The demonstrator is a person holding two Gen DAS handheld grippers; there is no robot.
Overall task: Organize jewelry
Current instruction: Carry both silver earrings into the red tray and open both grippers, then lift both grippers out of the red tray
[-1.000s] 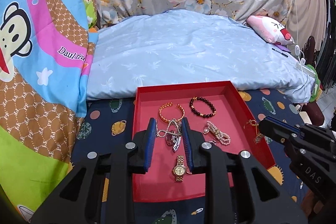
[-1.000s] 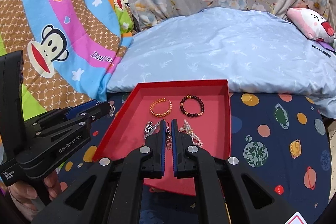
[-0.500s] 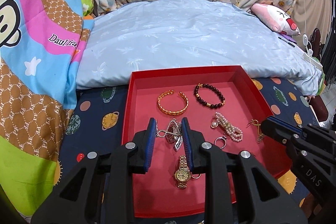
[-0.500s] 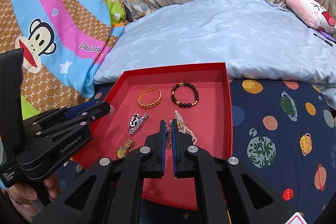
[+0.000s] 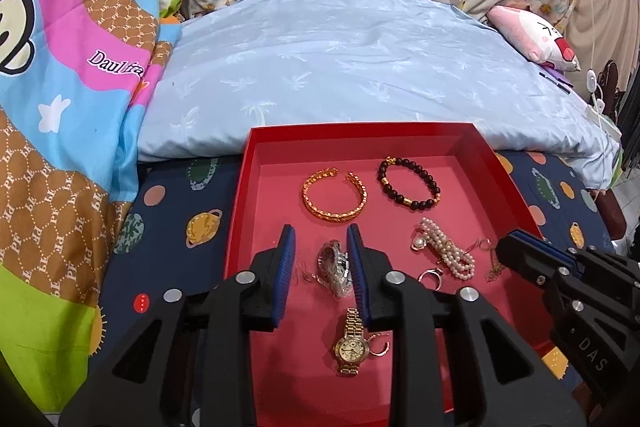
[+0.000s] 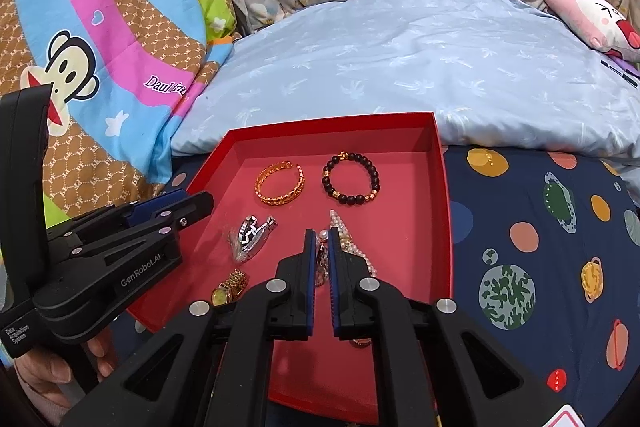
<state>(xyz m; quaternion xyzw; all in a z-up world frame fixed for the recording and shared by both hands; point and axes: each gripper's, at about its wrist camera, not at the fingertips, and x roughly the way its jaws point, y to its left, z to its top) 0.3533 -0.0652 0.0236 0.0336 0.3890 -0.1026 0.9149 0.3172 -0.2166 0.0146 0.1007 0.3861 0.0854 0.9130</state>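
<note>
A red tray (image 5: 500, 167) lay on a dark planet-print sheet (image 6: 540, 227) on the bed, with a pale blue pillow (image 5: 340, 67) just beyond its far edge and a bright monkey-print blanket (image 6: 100, 47) to the left.

At the far end of the tray sat a gold bangle (image 5: 334, 195) on the left and a dark beaded bracelet (image 5: 409, 183) to its right, close together but apart. Nearer, a silver watch (image 5: 334, 265) lay between the spread fingers of the left gripper (image 5: 320, 267), which stood open around it; the right finger came very close to the watch, and whether it touched could not be told. A gold watch (image 5: 351, 343) rested nearer still, with a thin ring (image 5: 380, 343) beside its face.

On the right side of the tray a pearl bracelet (image 5: 446, 249) lay in a heap, a silver ring (image 5: 430, 273) just near of it.

The right gripper (image 6: 321, 259) had its fingers nearly closed, a narrow gap left, with a fine chain necklace (image 6: 321, 261) showing in that gap beside the pearls; whether the fingers had hold of it could not be told.
</note>
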